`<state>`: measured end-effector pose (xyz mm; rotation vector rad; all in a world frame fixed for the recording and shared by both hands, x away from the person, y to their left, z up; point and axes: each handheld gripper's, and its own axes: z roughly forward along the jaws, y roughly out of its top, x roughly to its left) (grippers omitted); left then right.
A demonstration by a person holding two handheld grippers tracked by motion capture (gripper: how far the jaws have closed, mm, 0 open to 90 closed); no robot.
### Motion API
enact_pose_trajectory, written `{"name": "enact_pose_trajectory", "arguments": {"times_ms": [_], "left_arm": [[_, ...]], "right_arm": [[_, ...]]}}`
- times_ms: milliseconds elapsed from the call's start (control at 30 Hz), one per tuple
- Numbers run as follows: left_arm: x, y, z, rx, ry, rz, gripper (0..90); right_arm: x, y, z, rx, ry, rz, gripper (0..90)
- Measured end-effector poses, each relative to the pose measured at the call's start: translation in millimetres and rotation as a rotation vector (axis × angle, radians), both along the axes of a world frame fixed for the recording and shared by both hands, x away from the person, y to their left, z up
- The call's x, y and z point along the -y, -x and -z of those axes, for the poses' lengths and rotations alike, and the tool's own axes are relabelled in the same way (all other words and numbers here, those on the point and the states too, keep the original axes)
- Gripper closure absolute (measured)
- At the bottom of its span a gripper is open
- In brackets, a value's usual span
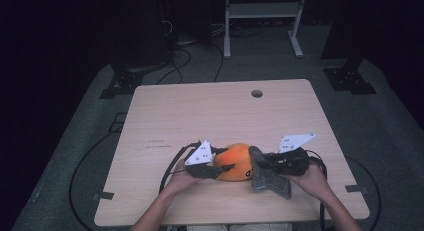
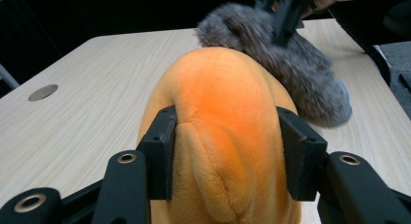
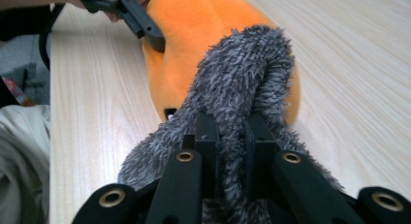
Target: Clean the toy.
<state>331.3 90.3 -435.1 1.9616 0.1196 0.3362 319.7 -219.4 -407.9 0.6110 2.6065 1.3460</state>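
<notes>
The jaws of the left gripper (image 2: 225,158) were pressed into both flanks of the orange plush toy (image 2: 220,132), denting the soft body between them, so the toy was clamped rather than merely straddled. The jaws of the right gripper (image 3: 232,136) stood nearly together, pinching a fold of the grey fuzzy cloth (image 3: 242,83) that rose between them. In the high view the toy (image 1: 239,162) lay near the front edge of the wooden table (image 1: 210,106), between the two tools, with its long axis running across the table from the left gripper (image 1: 220,167) toward the right gripper (image 1: 267,163). The grey cloth (image 1: 270,181) draped over the toy's right end and touched it, so any pull would likely run along that same line, the two hands drawing apart. The left hand (image 1: 182,178) came in low from the toy's left end; the right hand (image 1: 312,176) came in from the opposite side, both forearms entering from the near edge.
</notes>
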Motion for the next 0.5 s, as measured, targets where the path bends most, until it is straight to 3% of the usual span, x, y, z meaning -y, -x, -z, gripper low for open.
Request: {"name": "enact_pose_trajectory", "arguments": {"times_ms": [167, 233, 267, 333, 367, 400, 433, 500], "left_arm": [[-1.4, 1.7, 0.1, 0.004, -0.002, 0.009, 48.0], [-2.2, 0.5, 0.3, -0.017, 0.002, -0.004, 43.1], [-2.4, -1.7, -0.7, -0.062, -0.004, -0.022, 37.0], [-2.9, -4.3, -4.9, -0.162, 0.040, -0.045, 21.4], [-2.6, -4.8, -7.1, -0.195, 0.049, -0.055, 14.4], [-2.6, -4.8, -7.1, -0.195, 0.049, -0.055, 8.4], [1.3, -5.3, -9.2, -0.260, 0.019, -0.070, 7.3], [4.8, -5.7, -5.0, -0.301, -0.030, -0.067, 11.0]], "right_arm": [[-1.1, -15.2, -13.4, -0.001, -0.129, 0.009, 78.9], [-9.7, -19.3, -11.2, -0.016, -0.086, 0.007, 78.9], [-13.0, -19.0, -9.5, -0.021, -0.073, 0.002, 78.9], [-20.3, -13.4, -6.3, -0.014, -0.053, -0.009, 79.1], [-22.8, -9.8, -5.5, -0.010, -0.037, -0.018, 79.2], [-24.5, -6.3, -5.3, -0.005, -0.029, -0.025, 79.2], [-26.6, 0.2, -5.0, 0.009, -0.026, -0.037, 79.2], [-28.7, 10.2, -3.3, 0.019, -0.012, -0.056, 79.3]]}}
